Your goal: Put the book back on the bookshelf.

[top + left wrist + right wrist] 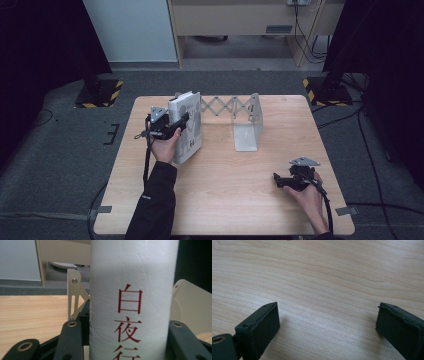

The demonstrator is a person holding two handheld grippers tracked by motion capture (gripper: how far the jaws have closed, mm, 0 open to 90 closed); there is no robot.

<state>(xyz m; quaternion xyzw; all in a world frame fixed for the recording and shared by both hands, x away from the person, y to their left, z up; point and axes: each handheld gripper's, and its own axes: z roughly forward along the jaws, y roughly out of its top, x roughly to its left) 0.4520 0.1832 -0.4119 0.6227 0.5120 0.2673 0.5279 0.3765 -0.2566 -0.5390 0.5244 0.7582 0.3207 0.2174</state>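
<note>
A thick white book (189,127) stands upright at the left end of an expandable metal bookend rack (248,120) on the wooden table (225,200). My left gripper (176,125) is shut on the book, one black jaw on each cover. In the left gripper view the book's white spine (132,297) with red characters rises between the jaws, and the rack's left end plate (73,293) shows behind it. My right gripper (280,181) rests near the table's front right, open, jaws spread wide over bare wood (324,290) with nothing between them.
The rack's scissor lattice (225,106) stretches from the book to the right end plate (255,112), whose base plate (246,137) lies flat on the table. Two black stands with yellow-striped bases (97,92) sit on the floor beyond the table's far corners.
</note>
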